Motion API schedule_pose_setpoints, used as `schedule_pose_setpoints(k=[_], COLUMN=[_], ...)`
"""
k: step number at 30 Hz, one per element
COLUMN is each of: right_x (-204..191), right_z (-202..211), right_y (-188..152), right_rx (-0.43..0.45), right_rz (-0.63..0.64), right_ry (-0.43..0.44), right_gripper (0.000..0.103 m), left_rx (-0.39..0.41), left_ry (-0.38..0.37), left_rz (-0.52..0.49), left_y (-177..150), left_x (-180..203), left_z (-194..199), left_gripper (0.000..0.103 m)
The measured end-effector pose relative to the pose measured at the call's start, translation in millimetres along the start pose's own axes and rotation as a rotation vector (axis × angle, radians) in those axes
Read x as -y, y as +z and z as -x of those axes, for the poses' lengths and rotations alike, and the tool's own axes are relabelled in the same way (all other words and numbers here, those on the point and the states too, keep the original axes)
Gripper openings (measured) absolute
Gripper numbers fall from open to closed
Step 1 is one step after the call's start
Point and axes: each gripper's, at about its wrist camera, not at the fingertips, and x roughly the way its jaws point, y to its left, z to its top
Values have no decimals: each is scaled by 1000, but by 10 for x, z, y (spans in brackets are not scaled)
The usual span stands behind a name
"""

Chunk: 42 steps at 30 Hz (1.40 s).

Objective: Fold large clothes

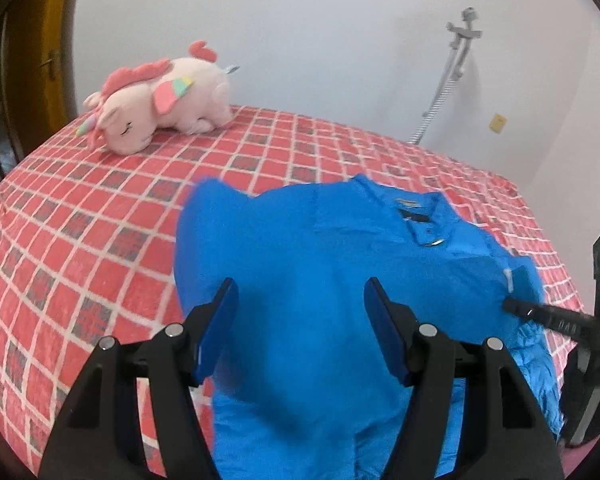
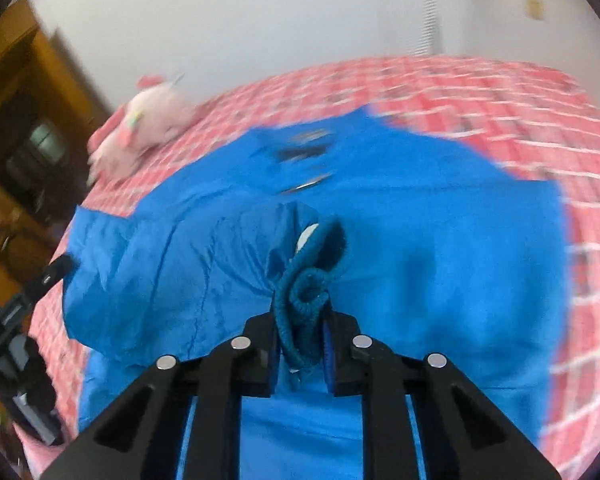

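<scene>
A bright blue jacket [image 1: 320, 248] lies spread on the bed, collar [image 1: 416, 216] toward the far side. My left gripper [image 1: 300, 292] hovers over the jacket's body, open, with nothing between its blue pads. My right gripper [image 2: 302, 320] is shut on the sleeve's dark blue knit cuff [image 2: 308, 280], which bunches up between its jaws above the jacket [image 2: 440, 260]. In the left wrist view the right gripper [image 1: 512, 304] comes in from the right edge, its tip at the jacket's right side. The left gripper [image 2: 20, 304] shows at the left edge of the right wrist view.
The bed [image 1: 80, 220] has a red checked cover. A pink plush toy [image 1: 160, 100] lies at its far left corner. A grey pole stand [image 1: 448, 80] leans on the white wall behind. A wooden door [image 2: 20, 120] is at the left.
</scene>
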Motion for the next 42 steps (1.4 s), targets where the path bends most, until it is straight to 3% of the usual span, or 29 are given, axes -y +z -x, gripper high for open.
schedule_pose_setpoints(k=[4, 8, 10, 14, 19, 22, 26, 28, 30, 32, 35, 39, 42], right_x=[491, 874, 927, 992, 1011, 994, 708, 531, 305, 126, -26, 51, 54], right_z=[291, 438, 387, 168, 96, 246, 656, 716, 659, 520, 224, -162, -308], right_y=[-15, -64, -57, -103, -168, -186, -173, -185, -227, -270, -359, -441, -514], right_rx=[61, 79, 76, 19, 5, 37, 195, 224, 213, 177, 118, 26, 21], right_rz=[-81, -149, -143, -156, -159, -182, -110, -64, -4, 57, 109, 80, 72], right_ry=[-77, -102, -147, -136, -136, -132, -221, -175, -111, -101, -139, -185, -202], right_gripper=[16, 16, 16, 19, 23, 30, 34, 34, 34, 34, 34, 32, 31], left_rx=[-4, -55, -96, -172, -164, -140, -75, -42, -41, -54, -94, -137, -146], left_ry=[7, 8, 26, 72, 71, 63, 32, 20, -5, -12, 12, 56, 75], left_rz=[-32, -29, -41, -72, -85, -58, -37, -62, -110, -136, -176, -227, -249], left_y=[-31, -59, -86, -202, -232, -221, -164, -197, -269, -337, -460, -593, -624], left_x=[127, 184, 182, 140, 117, 93, 215, 368, 555, 654, 721, 724, 748], left_z=[-81, -334, -500, -817, -834, -739, -451, -313, -276, -315, -486, -740, -771], left_gripper=[65, 65, 65, 66, 66, 66, 66, 66, 66, 66, 66, 67, 67])
